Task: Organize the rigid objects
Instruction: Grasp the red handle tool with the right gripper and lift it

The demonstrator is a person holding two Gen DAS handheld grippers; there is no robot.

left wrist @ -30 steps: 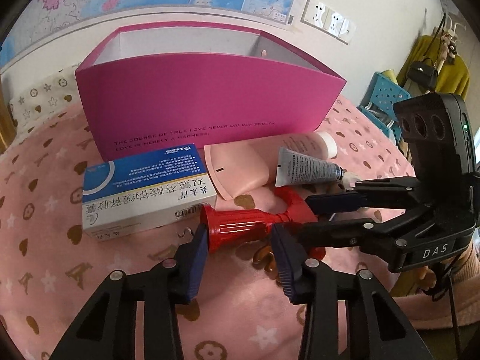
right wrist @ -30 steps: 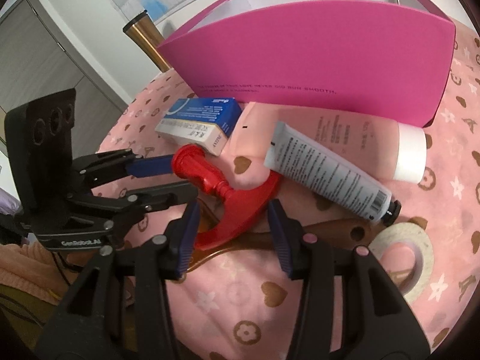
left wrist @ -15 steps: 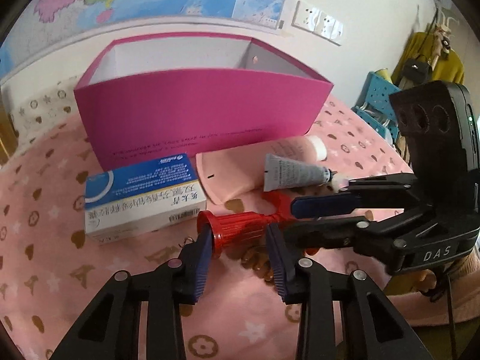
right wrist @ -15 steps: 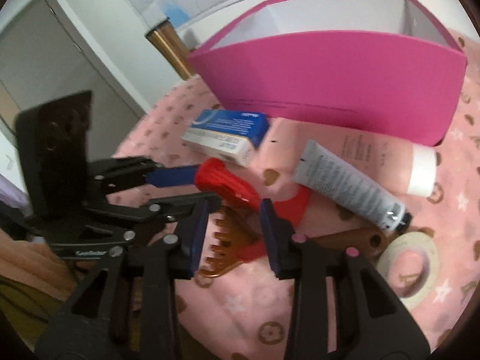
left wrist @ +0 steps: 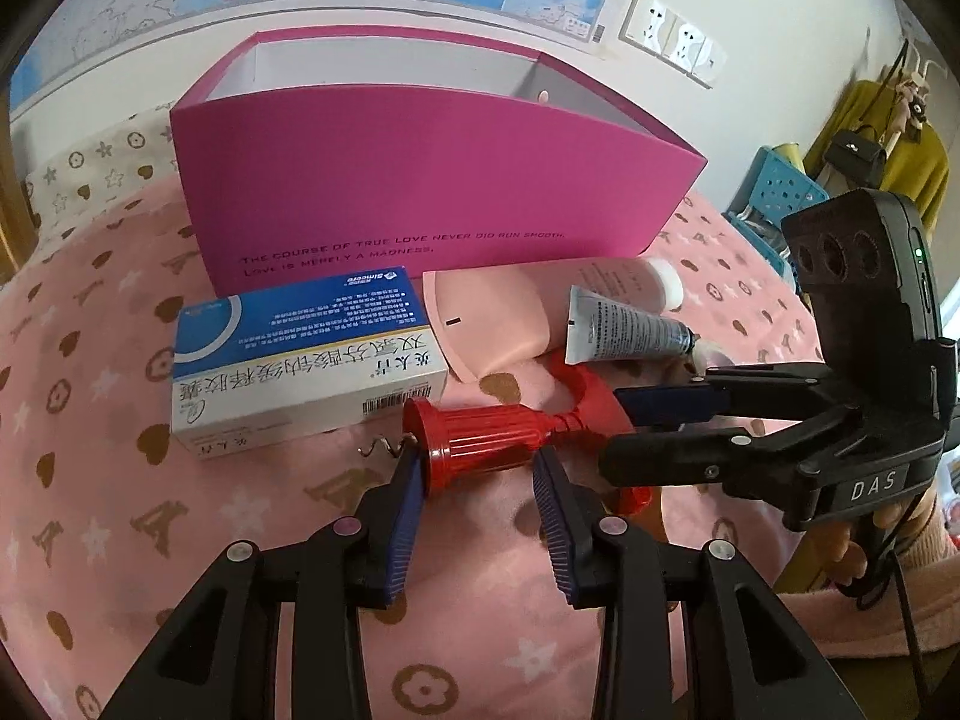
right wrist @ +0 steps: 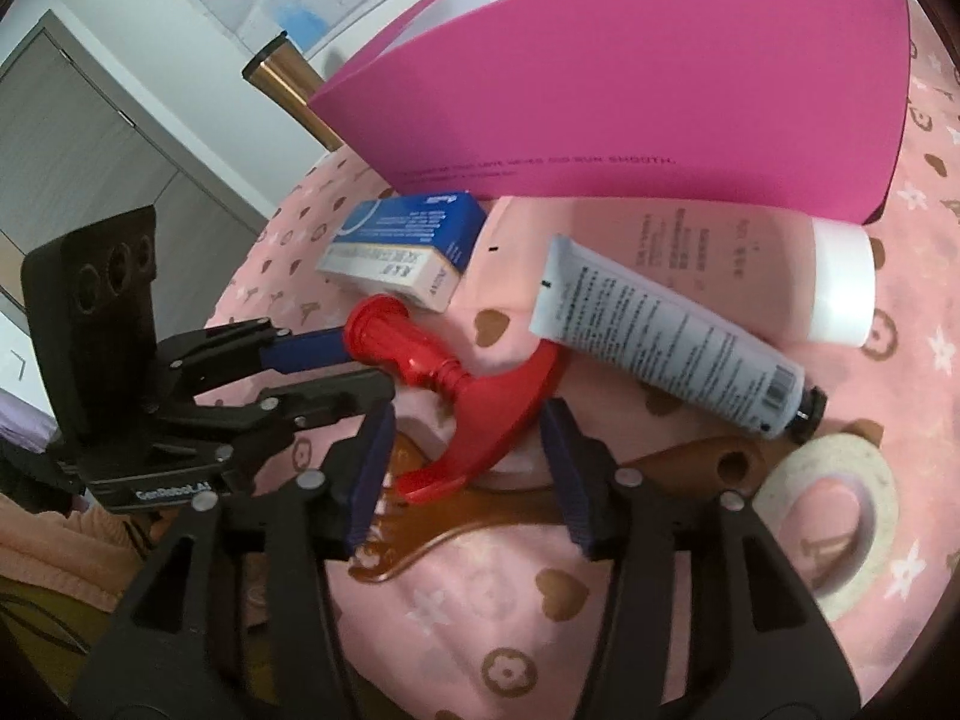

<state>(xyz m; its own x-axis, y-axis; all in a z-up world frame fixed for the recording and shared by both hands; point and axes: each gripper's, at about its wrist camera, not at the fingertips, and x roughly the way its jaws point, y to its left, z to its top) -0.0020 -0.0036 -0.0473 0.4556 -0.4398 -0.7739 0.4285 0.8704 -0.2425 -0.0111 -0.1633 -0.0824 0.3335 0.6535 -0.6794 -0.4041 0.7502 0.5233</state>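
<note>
The red corkscrew [left wrist: 480, 441] lies on its side on the pink cloth [left wrist: 90, 420], its ribbed barrel between the left claw [left wrist: 477, 468] pads. The left pad [left wrist: 408, 480] touches the barrel's flared end; the right pad [left wrist: 549, 480] sits at the barrel's other end, but a firm pinch cannot be told. The metal spiral pokes out just left of this claw.

The right claw [right wrist: 465, 450] straddles the corkscrew's curved handle [right wrist: 498, 414]. Its jaws are opening, with the handle between them and a clear gap on each side, so it is released. Under this claw lies a brown comb [right wrist: 480, 510], its teeth near the left finger.

Beyond both claws lie a blue and white box [left wrist: 306, 360], a pink tube [right wrist: 690, 240] and a grey tube [right wrist: 660, 342] across it. Behind those stands the magenta bin [left wrist: 420, 192]. A tape roll [right wrist: 834, 516] lies just right of the right claw.
</note>
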